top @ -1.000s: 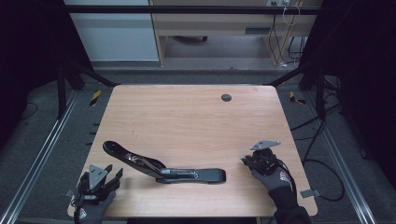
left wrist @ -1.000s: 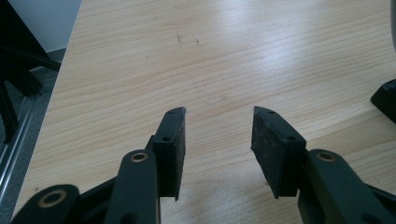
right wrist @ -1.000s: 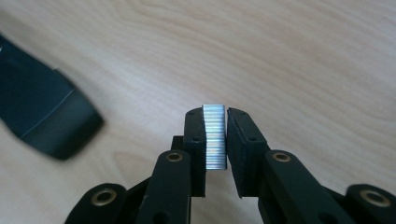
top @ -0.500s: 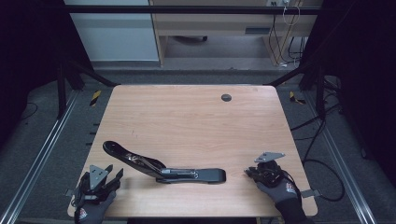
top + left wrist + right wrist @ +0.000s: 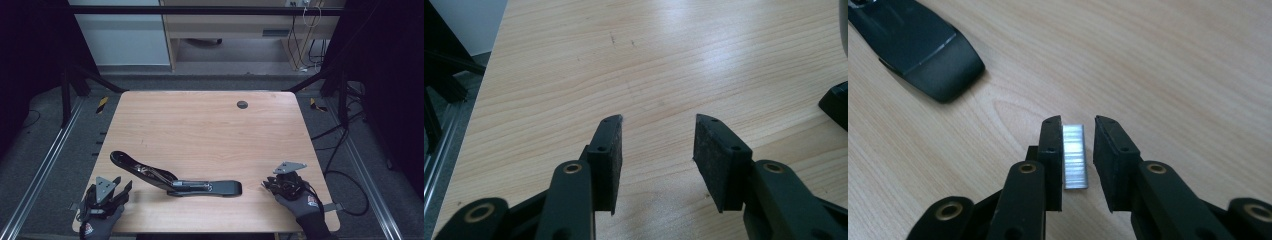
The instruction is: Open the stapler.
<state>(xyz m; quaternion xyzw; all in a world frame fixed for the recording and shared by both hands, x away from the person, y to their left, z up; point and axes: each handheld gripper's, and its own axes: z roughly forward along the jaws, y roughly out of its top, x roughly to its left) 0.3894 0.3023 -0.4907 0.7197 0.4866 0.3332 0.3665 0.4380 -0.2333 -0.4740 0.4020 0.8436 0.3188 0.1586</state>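
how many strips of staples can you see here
1: a strip of staples lying on the table between the right gripper's open jaws. More may sit inside the opened stapler.

Lab recording bay – wooden table (image 5: 210, 125) inside black frame (image 5: 200, 10), cables (image 5: 305, 30) trailing, floor rails (image 5: 42, 170).

A short silver strip of staples (image 5: 1075, 156) lies flat on the desk (image 5: 210, 130) near its right front corner. Left of it a black stapler (image 5: 175, 177) lies swung open, its arm pointing back-left, base flat.
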